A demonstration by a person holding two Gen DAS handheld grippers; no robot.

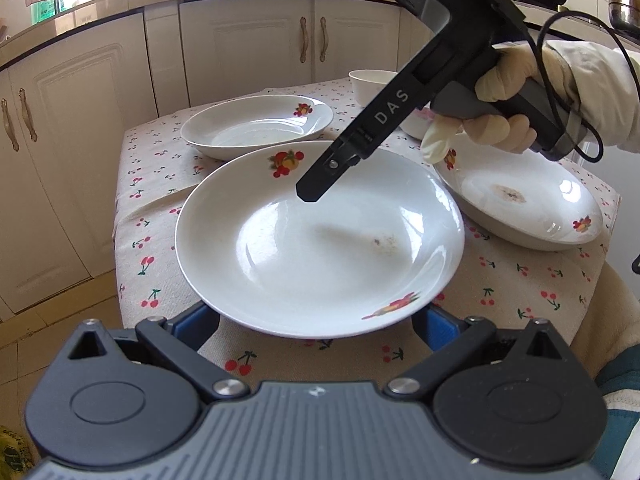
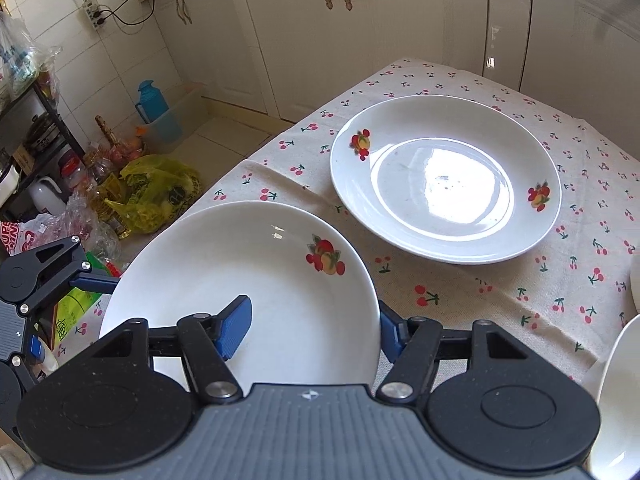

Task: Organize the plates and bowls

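The right gripper (image 2: 310, 330) is clamped on the rim of the near white fruit-print ceramic plate (image 2: 256, 280), which overhangs the cherry-print worktop (image 2: 500, 300) edge. Risk: slip and fall. Left gripper (image 1: 316, 320) straddles its near rim; grip undetermined.

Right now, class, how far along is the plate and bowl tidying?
Done: nothing looks stacked yet. In hand: the right gripper is shut on the rim of the near plate, with the left gripper spread wide under its near edge. Left: the far plate, the stained plate and the white bowl each sit unstacked on the cherry tablecloth, waiting to be gathered.
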